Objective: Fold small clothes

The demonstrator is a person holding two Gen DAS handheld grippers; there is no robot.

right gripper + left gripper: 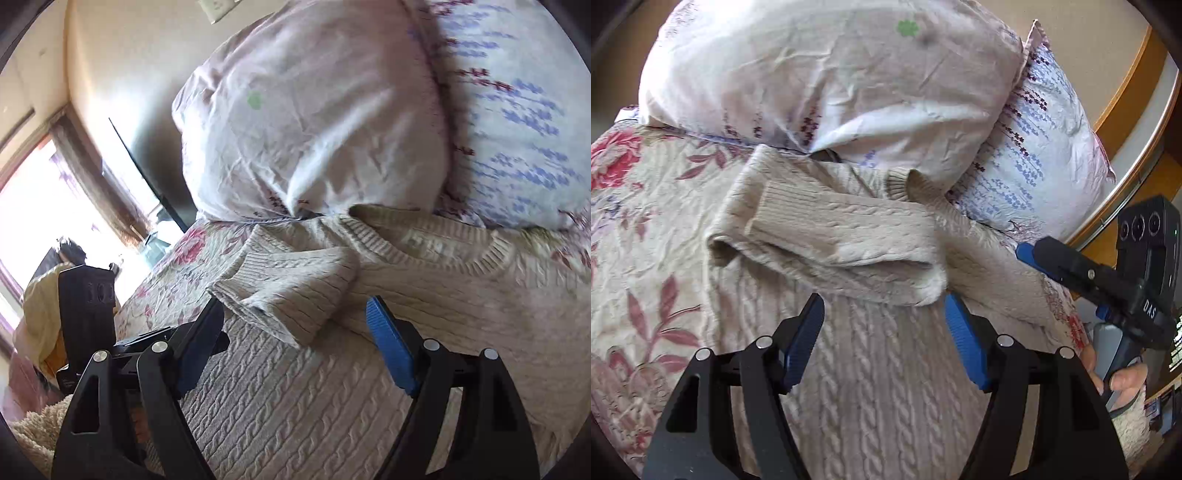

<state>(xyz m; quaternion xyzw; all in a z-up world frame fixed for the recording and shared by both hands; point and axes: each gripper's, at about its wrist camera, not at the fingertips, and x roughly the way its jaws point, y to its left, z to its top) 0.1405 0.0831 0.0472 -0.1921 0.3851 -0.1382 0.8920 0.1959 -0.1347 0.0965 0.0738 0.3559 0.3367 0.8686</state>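
A cream cable-knit sweater [871,369] lies flat on the floral bedspread [646,229], its ribbed collar [916,188] towards the pillows. One sleeve [842,236] is folded across the chest, its cuff at the left. My left gripper [882,302] hovers over the body just below that sleeve, open, with nothing between its blue pads. In the right wrist view the same sleeve [295,284] lies ahead of my right gripper [295,306], which also stands open and empty above the knit. From the left wrist view the right gripper's blue fingertip [1023,253] shows over the sweater's right shoulder.
Two pillows lean at the head of the bed: a pale one [831,81] and a blue-flowered one [1034,162]. A wooden bed frame [1126,81] curves at the right. A hand [1123,376] holds the right gripper's handle. A bright window [33,206] and yellow cloth [40,306] lie left.
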